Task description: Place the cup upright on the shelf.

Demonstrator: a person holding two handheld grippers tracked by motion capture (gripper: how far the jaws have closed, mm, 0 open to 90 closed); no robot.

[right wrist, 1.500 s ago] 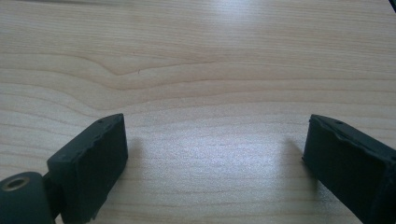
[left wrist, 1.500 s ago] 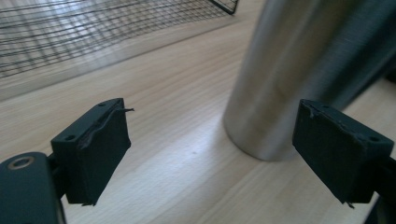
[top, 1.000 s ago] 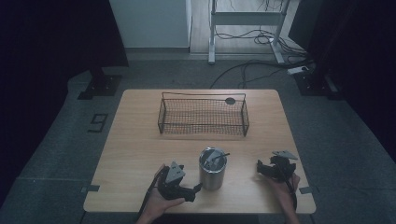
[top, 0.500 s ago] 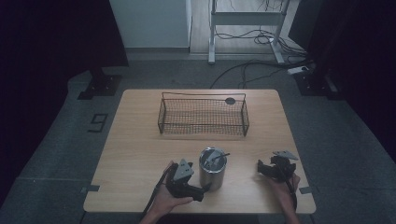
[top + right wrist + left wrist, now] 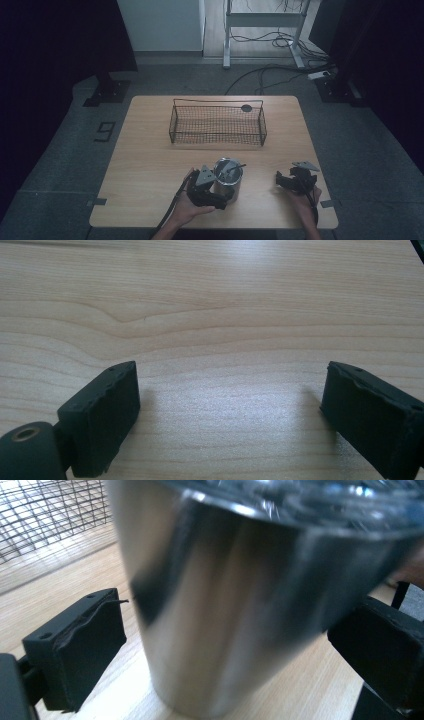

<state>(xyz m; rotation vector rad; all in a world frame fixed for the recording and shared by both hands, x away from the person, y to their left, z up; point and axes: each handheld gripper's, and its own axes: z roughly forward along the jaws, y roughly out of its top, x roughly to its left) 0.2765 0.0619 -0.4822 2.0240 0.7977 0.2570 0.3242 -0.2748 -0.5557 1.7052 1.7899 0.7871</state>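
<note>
Steel cup (image 5: 235, 605) blurred, rim cut off, near worktop (image 5: 150, 165) front edge between spread left hand-held gripper (image 5: 220, 197) jaws, just opening; right hand-held gripper (image 5: 227, 415) spread.

A lab or test studio: one wooden bench (image 5: 150, 165) stands alone on grey carpet tiles, dark curtains (image 5: 60, 40) hang at both sides, loose cables (image 5: 265, 75) run across the floor beyond its far edge, beside a metal frame (image 5: 262, 20).
</note>
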